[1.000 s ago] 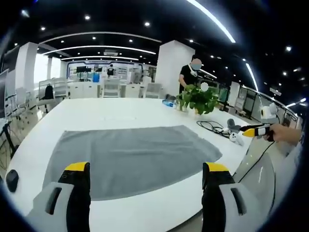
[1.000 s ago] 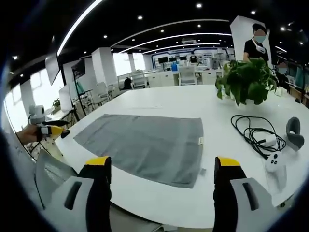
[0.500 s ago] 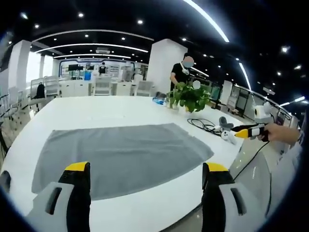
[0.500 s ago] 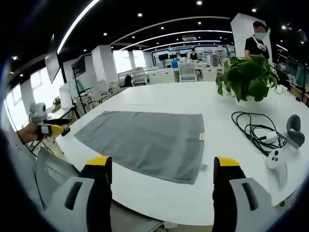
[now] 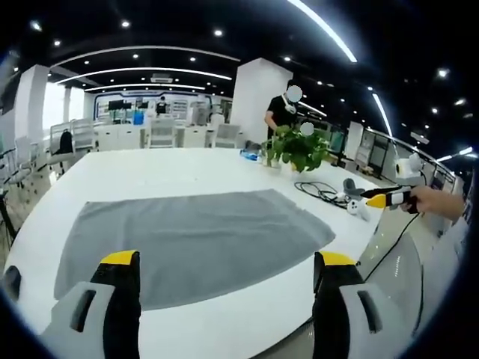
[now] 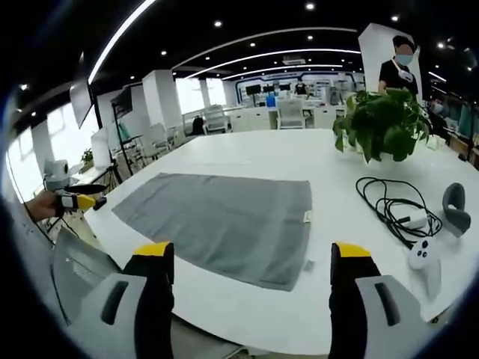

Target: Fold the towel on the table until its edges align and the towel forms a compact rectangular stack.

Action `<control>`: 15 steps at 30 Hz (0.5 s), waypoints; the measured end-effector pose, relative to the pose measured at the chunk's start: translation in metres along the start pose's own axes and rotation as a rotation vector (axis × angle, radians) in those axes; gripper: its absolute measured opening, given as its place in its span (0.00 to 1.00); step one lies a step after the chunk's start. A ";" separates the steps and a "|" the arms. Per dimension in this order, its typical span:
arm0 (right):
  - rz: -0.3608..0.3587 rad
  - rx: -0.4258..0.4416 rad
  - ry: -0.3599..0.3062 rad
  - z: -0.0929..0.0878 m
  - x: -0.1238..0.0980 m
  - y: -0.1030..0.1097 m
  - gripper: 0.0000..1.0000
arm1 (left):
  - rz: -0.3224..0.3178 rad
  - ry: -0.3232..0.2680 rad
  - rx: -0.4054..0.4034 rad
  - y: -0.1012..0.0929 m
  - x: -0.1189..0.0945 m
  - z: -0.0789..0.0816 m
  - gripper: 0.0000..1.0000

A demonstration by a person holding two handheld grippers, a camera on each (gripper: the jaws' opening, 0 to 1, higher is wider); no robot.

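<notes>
While flat, towel (image 5: pixel 191 243) beyond each open hand-held gripper (image 5: pixel 221 288).

The left tongs (image 5: pixel 221 262) are held with the 2 yellow-tipped jaws spread wide apart, nothing gripped between them. The right tongs (image 6: pixel 251 250) are held the same way, the 2 jaws wide apart and empty. In the left gripper view the right tongs (image 5: pixel 385 197) are seen at the far right edge, gripped by a hand (image 5: pixel 432 202) with a sleeve below it. In the right gripper view the left tongs (image 6: pixel 81 199) are seen at the far left edge, held level by a hand (image 6: pixel 41 206).
</notes>
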State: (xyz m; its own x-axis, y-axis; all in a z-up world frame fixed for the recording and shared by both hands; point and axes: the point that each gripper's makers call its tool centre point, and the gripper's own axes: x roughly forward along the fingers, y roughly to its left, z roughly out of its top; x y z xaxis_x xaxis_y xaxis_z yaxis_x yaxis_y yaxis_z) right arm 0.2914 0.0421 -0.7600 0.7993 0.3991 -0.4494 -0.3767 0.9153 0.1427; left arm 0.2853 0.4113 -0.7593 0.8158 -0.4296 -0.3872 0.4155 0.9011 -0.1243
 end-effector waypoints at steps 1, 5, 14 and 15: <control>0.000 -0.001 0.000 0.000 0.000 -0.001 0.87 | 0.000 -0.001 0.000 -0.001 0.001 0.000 0.99; -0.003 0.002 -0.008 0.003 0.000 -0.007 0.87 | -0.009 0.001 0.005 -0.007 0.004 0.001 0.99; 0.002 0.005 -0.027 0.008 0.001 -0.012 0.86 | -0.041 0.009 0.019 -0.022 0.015 0.004 0.99; 0.002 0.005 -0.026 0.008 0.001 -0.013 0.86 | -0.043 0.005 0.021 -0.024 0.017 0.006 0.99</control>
State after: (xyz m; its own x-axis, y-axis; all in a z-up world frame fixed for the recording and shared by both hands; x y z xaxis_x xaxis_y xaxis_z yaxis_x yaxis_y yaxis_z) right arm 0.3009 0.0310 -0.7549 0.8103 0.4025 -0.4258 -0.3765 0.9145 0.1480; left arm 0.2915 0.3824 -0.7570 0.7951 -0.4677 -0.3861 0.4585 0.8803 -0.1222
